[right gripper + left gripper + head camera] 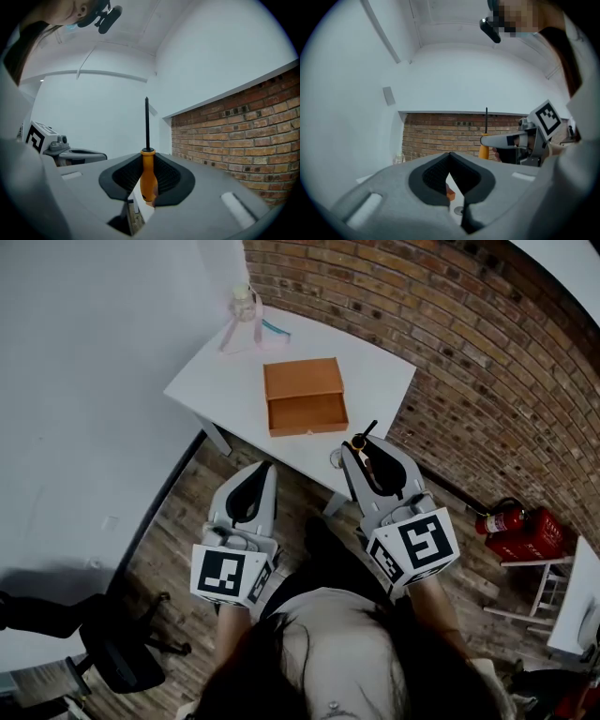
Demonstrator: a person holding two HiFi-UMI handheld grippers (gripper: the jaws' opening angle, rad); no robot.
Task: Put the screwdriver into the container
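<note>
The screwdriver (148, 174) has an orange handle and a thin black shaft that points up. My right gripper (149, 183) is shut on its handle. In the head view that gripper (365, 454) hangs at the near edge of the white table, with the screwdriver (363, 439) sticking out of its tips. The container, an open orange-brown box (305, 396), lies on the table a little beyond and left of it. My left gripper (254, 476) is shut and holds nothing, hanging over the floor in front of the table. The left gripper view catches the screwdriver (484, 151) off to the right.
A white table (230, 381) stands against the white wall and a brick wall (469, 343). A clear bottle (245, 304) and pink items sit at its far corner. A red fire extinguisher (511, 519) lies at the right, a black office chair (112, 652) at the lower left.
</note>
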